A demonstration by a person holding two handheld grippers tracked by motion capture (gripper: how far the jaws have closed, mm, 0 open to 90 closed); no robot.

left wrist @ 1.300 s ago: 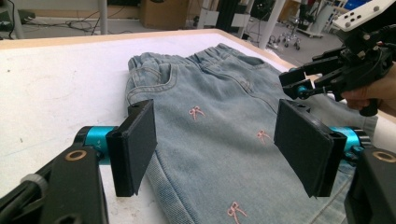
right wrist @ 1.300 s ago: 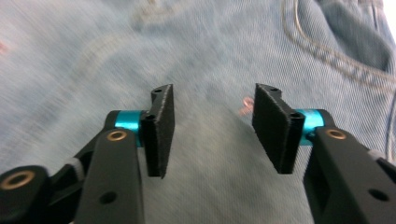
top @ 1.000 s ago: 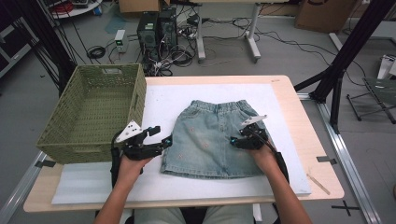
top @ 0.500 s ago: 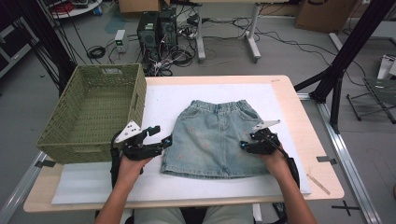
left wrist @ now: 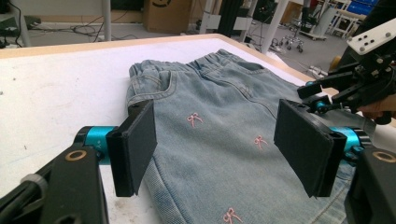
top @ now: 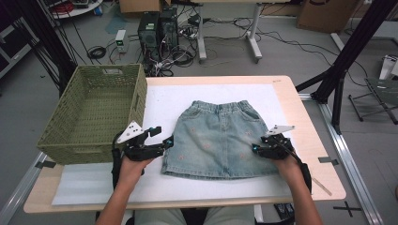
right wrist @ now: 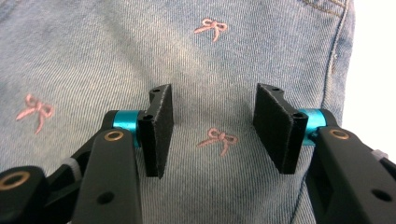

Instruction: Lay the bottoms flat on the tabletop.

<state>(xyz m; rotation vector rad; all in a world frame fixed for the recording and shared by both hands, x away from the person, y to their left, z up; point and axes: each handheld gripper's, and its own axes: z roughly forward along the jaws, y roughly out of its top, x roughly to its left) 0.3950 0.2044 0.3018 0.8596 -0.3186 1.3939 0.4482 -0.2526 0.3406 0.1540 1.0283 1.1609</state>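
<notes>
A pale blue denim skirt [top: 219, 136] with small pink bows lies flat on the white mat [top: 164, 98], waistband toward the far side. My left gripper [top: 163, 135] hovers at the skirt's near left corner, jaws open wide; in the left gripper view the skirt [left wrist: 219, 126] spreads out beyond the left gripper [left wrist: 215, 135]. My right gripper [top: 257, 149] sits low over the skirt's right side near the hem. Its jaws have just been closing but stand open, with the flat denim [right wrist: 210, 56] below the right gripper [right wrist: 212, 119] and nothing pinched.
A green woven basket [top: 89, 154] stands empty at the table's left, close to my left hand. Bare mat runs along the near side and right of the skirt. The wooden table edge [top: 312, 140] is at the right. Computers and cables lie on the floor behind.
My right gripper has moved right and slightly nearer and lower, from over the skirt's middle right toward its right edge. The left gripper and skirt have not moved.
</notes>
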